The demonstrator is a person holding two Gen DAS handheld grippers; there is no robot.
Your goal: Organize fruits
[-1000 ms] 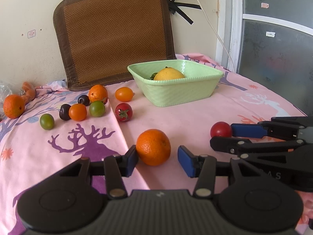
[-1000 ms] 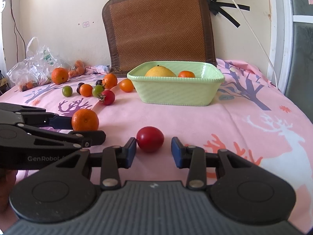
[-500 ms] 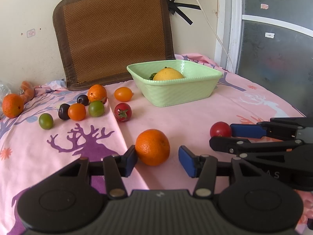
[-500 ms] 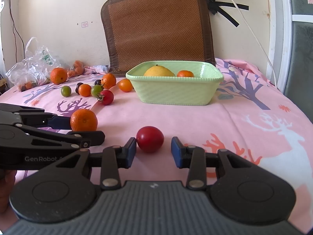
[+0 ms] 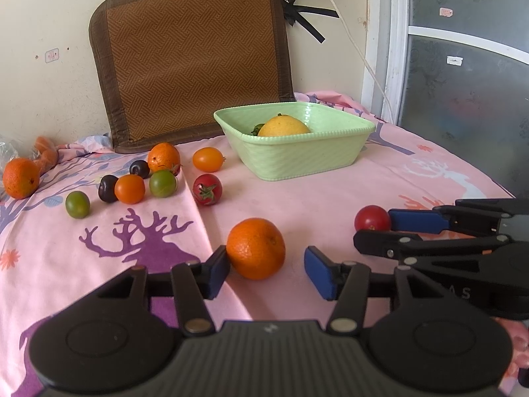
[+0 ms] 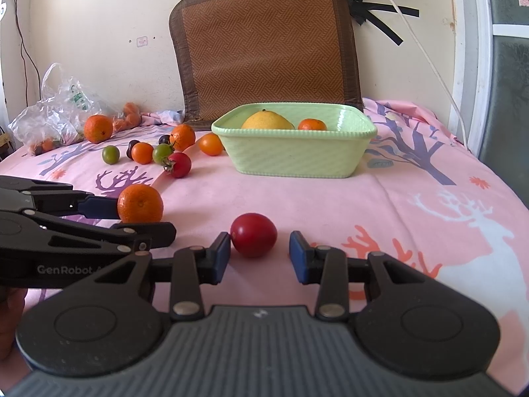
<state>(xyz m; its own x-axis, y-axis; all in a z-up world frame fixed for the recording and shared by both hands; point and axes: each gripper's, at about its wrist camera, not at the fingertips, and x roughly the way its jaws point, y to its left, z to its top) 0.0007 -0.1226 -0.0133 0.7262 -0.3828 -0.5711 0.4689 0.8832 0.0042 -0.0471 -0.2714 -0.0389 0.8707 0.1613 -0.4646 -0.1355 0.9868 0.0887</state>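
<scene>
Straddling an orange (image 5: 255, 248) with the left claw (image 5: 267, 272), jaws opening, left pad against the peel, right pad standing clear; nothing gripped, fruit resting on the pink cloth (image 5: 297, 205). Probably lined up low and level so the pads can meet the widest part before a lift toward the bowl (image 5: 299, 158).

Further left, loose fruit waiting: a lone orange (image 6: 98, 128) by a plastic bag (image 6: 56, 112), then a huddle of a green tomato (image 5: 77, 204), two dark plums (image 5: 108, 188), an orange tomato (image 5: 130, 189), another green one (image 5: 162, 183), a mandarin (image 5: 163, 157), a stemmed red tomato (image 5: 207, 189) and a yellow-orange one (image 5: 208, 159). None of these between claw and bowl, so the path there looks open.

Centre back, bowl already holding a large yellow fruit (image 6: 267, 121) and a small orange one (image 6: 312, 124); room left, though the big fruit fills much of the middle. Woven mat (image 6: 264, 43) leaning on the wall behind.

To the right, right claw (image 6: 259, 257) bracketing a red tomato (image 6: 253, 235), left pad touching or nearly so, right pad apart; partly open, not clamped. Both claws just beside each other, so lifting together risks a bump; smooth round fruit also apt to roll off on the soft cloth.
</scene>
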